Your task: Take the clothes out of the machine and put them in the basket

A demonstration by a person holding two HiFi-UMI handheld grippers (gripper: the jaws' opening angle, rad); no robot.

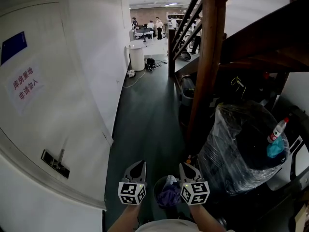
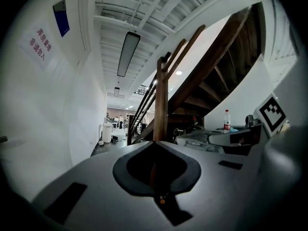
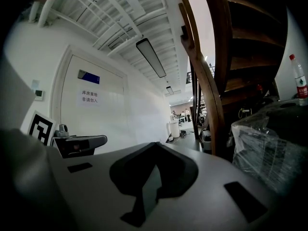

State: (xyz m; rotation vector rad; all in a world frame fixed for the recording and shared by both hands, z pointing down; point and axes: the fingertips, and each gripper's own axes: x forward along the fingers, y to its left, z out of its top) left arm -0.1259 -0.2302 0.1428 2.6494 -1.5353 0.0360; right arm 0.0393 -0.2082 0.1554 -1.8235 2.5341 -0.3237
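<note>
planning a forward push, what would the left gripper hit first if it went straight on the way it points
Most likely the wooden stair post, dead ahead of the shut left gripper in its own view. Nothing nearer shows in that line, though depth is unclear.

the left gripper (image 1: 139, 164) and right gripper (image 1: 186, 167) have grey shells that taper to a point. each carries a white cube (image 1: 132, 193) with black square markers, and each shell has a dark spade-shaped recess (image 2: 156, 170).
</note>
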